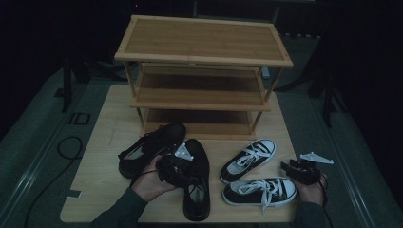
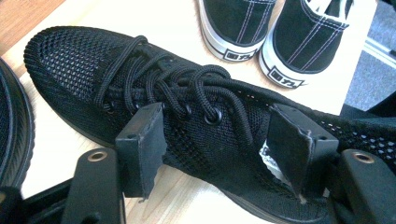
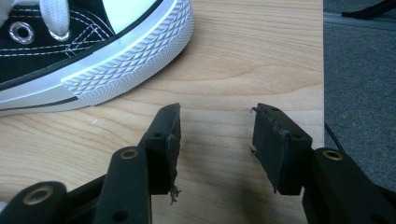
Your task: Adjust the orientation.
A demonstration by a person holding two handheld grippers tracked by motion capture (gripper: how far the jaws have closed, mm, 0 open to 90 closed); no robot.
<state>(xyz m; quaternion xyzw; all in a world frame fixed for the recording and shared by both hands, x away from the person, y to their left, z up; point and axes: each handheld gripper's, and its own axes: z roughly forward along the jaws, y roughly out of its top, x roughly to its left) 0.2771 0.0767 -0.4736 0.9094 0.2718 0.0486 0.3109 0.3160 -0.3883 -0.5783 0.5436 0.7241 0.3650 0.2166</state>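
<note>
A black mesh lace-up shoe (image 1: 197,190) lies toe towards the rack, and my left gripper (image 1: 177,166) sits over its middle. In the left gripper view, the left gripper (image 2: 217,140) straddles that mesh shoe (image 2: 84,65) across the laces: one jaw stands by the shoe's side and the other at its opening beside a white label. I see no pad pressing on it. A second black shoe (image 1: 147,147) lies just left of it. My right gripper (image 1: 297,170) rests open on the table, and nothing is between the right gripper's (image 3: 215,135) jaws; a sneaker's white toe (image 3: 116,51) lies just beyond them.
Two black-and-white sneakers (image 1: 249,159) (image 1: 259,190) lie at the right of the wooden table (image 1: 100,166). A three-tier wooden shoe rack (image 1: 202,40) stands at the back. The table's right edge (image 3: 320,70) runs close beside my right gripper, with grey floor (image 3: 359,70) past it.
</note>
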